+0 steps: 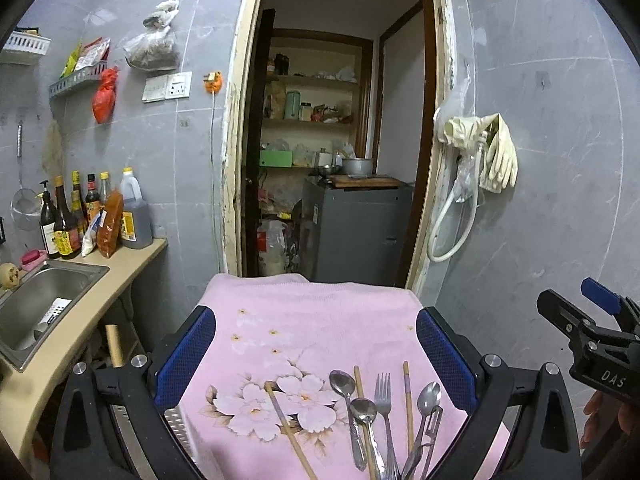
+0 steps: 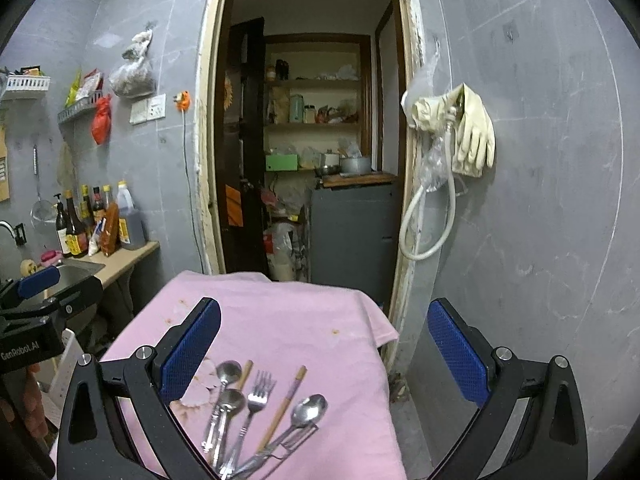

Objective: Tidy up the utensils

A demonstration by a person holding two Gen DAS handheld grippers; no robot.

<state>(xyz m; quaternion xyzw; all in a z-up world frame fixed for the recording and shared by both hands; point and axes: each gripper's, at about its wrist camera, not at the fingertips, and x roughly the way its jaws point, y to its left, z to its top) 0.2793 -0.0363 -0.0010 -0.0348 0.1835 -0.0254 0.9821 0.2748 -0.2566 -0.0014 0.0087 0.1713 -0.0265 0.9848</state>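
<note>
Cloth, pink and flowered, covered the table and carried every utensil in a loose heap: chopsticks, fork, spoons and a peeler. Sorting seemingly hadn't begun. Left gripper and right gripper hovered wide open, holding nothing.

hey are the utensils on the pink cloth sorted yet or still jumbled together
Still jumbled. The spoons, fork, chopsticks and peeler overlap in one fanned pile on the pink cloth; one chopstick lies apart. Both hand-held grippers are open and hold nothing.
</note>
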